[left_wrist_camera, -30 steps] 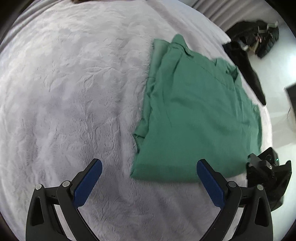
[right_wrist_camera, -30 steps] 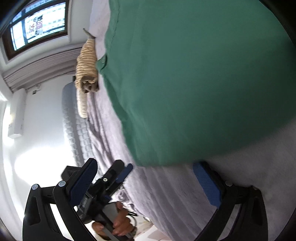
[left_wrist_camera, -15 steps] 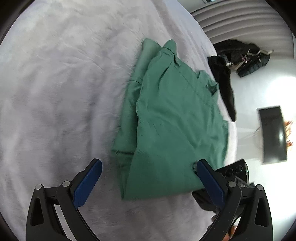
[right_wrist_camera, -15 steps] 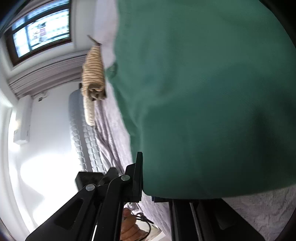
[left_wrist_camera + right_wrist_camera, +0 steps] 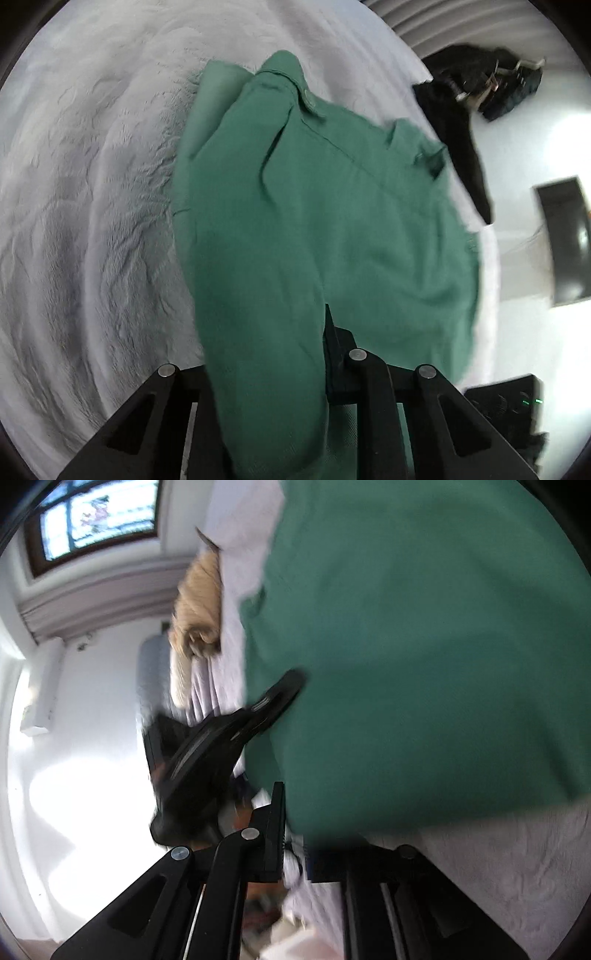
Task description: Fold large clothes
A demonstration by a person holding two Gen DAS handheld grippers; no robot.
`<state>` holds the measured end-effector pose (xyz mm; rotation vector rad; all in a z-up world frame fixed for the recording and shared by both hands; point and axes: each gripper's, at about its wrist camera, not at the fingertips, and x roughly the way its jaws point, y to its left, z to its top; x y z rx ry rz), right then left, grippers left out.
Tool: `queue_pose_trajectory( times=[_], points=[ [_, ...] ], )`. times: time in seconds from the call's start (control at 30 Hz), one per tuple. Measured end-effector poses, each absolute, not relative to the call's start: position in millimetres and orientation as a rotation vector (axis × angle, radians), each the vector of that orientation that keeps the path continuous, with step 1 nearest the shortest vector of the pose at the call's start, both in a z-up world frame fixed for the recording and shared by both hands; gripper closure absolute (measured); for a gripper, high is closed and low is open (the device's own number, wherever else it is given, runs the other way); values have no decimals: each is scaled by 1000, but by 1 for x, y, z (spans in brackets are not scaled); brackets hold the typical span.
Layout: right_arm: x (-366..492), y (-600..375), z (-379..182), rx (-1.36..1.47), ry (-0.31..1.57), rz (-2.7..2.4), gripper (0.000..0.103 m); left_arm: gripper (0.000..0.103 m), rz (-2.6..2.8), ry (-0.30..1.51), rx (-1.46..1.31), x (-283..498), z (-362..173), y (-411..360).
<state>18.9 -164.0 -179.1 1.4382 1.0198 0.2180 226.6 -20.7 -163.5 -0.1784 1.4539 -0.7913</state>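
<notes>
While the pale, plush bedspread [image 5: 92, 221] ripples with swirling nap under white walls and a dark-framed window [image 5: 96, 520], the green shirt [image 5: 314, 206], a soft matte weave with a buttoned collar, lies folded on it near the bed's edge. The left gripper [image 5: 317, 343] has just been closing and now pinches the shirt's near hem, cloth bunched between its black fingers. The right gripper [image 5: 295, 834] is clamped on the hem too, with black clothes [image 5: 465, 110] draped beyond.
</notes>
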Motion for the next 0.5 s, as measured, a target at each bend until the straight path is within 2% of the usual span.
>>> queue_pose_trajectory(
  times=[0.1, 0.2, 0.27, 0.5],
  points=[
    [1, -175, -162, 1324, 1086, 249, 92, 83, -801, 1410, -153, 222, -152, -22],
    [-12, -209, -132, 1113, 1050, 105, 92, 84, -832, 1341, -122, 216, -131, -25],
    [-15, -245, -121, 980, 1034, -70, 96, 84, -856, 1299, -105, 211, -114, -32],
    [-3, -279, -180, 962, 1143, -152, 99, 84, -977, 1183, -99, 188, -47, -81]
  ],
)
